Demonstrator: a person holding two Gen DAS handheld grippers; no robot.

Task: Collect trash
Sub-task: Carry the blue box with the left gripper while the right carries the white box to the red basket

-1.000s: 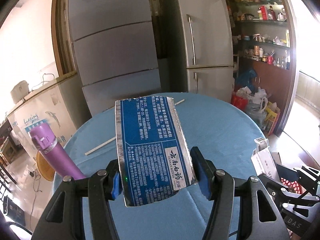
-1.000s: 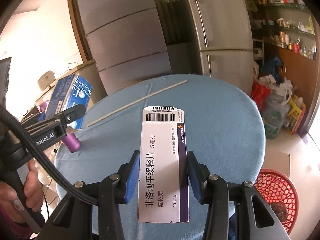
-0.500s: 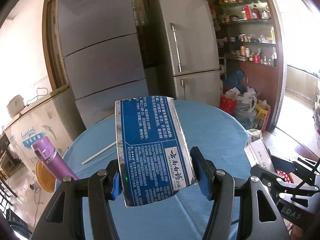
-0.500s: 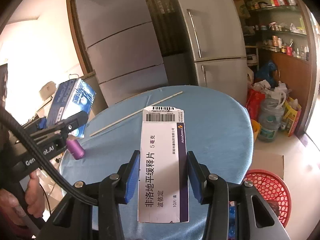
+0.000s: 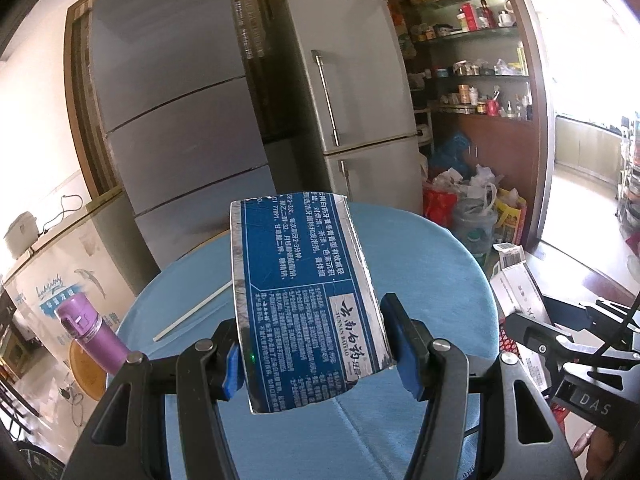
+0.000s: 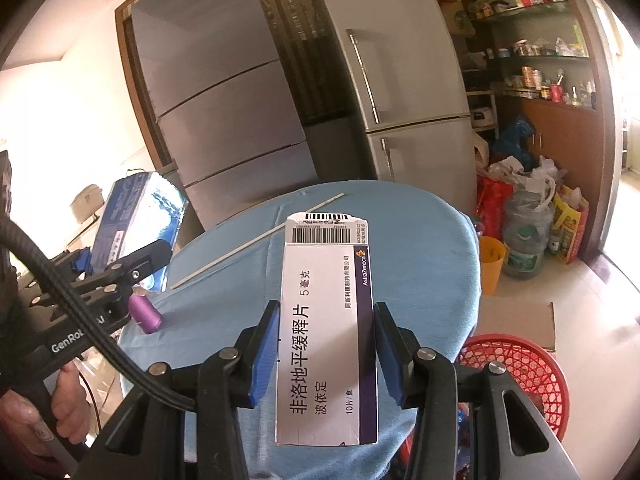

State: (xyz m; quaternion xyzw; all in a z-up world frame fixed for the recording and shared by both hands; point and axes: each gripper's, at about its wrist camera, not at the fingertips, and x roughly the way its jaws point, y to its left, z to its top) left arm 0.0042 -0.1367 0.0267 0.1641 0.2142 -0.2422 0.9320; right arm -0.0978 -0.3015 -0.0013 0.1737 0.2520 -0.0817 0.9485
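You've swung both boxes rightward, the left gripper (image 5: 316, 354) clamping the blue carton (image 5: 304, 300), the right gripper (image 6: 326, 354) the white box (image 6: 326, 332), nearing the red basket (image 6: 516, 380) at lower right.

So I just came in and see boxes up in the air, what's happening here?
A person is clearing trash off the round blue table, a hand-held claw in each hand. The left claw grips a flattened blue toothpaste box; the right claw grips a white medicine box. Both boxes are held above the table. A purple bottle and a thin white stick remain on it, and a red basket sits on the floor beside it.
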